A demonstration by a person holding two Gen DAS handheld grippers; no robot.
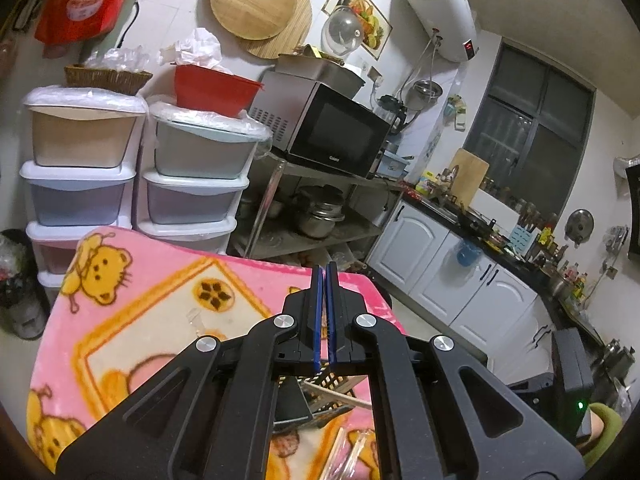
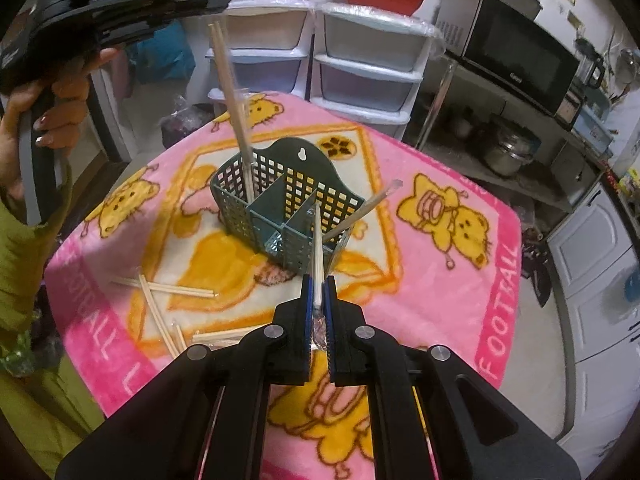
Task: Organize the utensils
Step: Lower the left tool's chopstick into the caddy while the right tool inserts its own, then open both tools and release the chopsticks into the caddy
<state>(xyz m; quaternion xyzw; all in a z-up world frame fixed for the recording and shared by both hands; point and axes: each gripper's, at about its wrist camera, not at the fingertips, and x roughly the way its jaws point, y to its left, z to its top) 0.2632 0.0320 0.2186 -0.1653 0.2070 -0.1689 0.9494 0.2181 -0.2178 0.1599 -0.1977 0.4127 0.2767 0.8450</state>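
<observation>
we see the green utensil basket [image 2: 280, 208] standing mid-blanket [image 2: 440, 300], one chopstick pair [image 2: 232, 92] upright in its left compartment, another [image 2: 360, 212] leaning out on the right. our right gripper [image 2: 319, 288] pinches a wrapped chopstick pair [image 2: 317, 256] above the basket's front. loose chopsticks [image 2: 160, 304] lie left. our left gripper [image 1: 325, 276] is closed, empty.

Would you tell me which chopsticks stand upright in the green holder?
The pair of chopsticks in the green holder's left compartment stands upright; the others lean or lie flat.

A pink bear-print blanket [image 2: 440, 288] carries a green caddy [image 2: 280, 200] and loose chopsticks [image 2: 160, 304].
</observation>
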